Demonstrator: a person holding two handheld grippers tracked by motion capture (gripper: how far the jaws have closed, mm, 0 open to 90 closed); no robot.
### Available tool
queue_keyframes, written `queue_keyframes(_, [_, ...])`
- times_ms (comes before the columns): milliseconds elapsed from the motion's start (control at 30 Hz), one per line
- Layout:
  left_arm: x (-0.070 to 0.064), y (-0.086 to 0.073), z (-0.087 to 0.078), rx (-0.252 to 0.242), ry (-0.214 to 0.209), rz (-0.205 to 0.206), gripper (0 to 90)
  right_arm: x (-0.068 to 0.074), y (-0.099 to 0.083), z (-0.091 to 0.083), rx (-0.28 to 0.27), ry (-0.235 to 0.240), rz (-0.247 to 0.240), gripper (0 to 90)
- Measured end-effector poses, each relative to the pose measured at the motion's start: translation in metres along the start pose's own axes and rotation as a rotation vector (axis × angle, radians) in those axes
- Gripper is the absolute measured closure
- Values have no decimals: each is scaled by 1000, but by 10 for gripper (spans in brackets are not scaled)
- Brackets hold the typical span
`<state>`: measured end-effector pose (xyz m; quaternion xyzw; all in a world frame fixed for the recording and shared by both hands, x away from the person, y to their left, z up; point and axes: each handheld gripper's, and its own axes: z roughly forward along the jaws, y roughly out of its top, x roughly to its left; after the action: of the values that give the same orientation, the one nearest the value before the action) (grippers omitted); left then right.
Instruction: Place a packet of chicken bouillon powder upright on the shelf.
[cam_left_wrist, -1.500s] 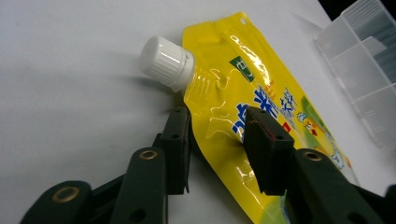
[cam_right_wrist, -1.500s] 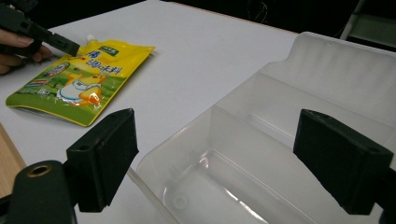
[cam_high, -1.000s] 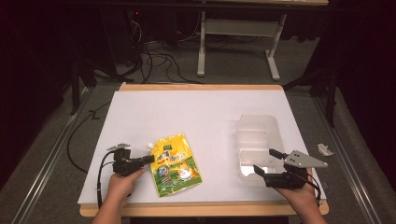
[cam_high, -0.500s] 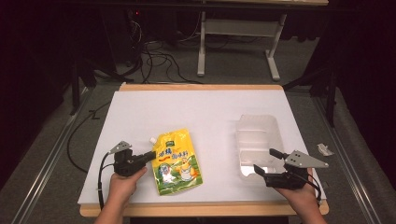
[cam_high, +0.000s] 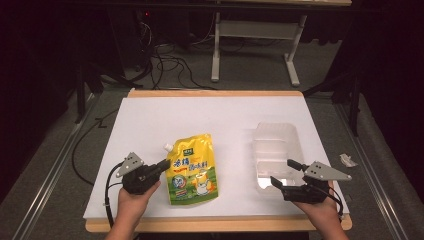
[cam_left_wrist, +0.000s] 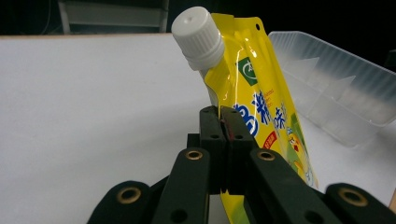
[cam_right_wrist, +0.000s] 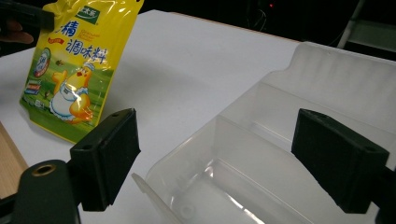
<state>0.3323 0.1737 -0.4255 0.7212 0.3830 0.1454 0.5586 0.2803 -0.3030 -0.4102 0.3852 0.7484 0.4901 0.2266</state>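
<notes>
The yellow spouted pouch (cam_high: 194, 168) lies near the front of the white table (cam_high: 220, 115), left of centre, its white cap (cam_left_wrist: 197, 36) pointing away from the person. The left gripper (cam_high: 161, 165) has its 2 jaws pressed together on the pouch's left edge, just below the spout. The right gripper (cam_high: 283, 172) waits with its 2 jaws spread wide at the near end of the clear plastic bin (cam_high: 276, 150), which stands well apart to the right. The grip looks thin: only a sliver of film is pinched, so the pouch could swing or slide out if lifted quickly, and it might clip the bin's rim.
</notes>
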Motion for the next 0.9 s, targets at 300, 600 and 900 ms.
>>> queue_keyframes(300, [-13,3,-1,-46,16,77,896,20,8,7,-12,48,-17,143])
queue_keyframes(600, [-22,5,-5,-82,-4,138,896,56,25,37,5,128,8,126])
queue_keyframes(900, [-29,7,-7,-106,-22,193,896,83,38,79,29,182,37,107])
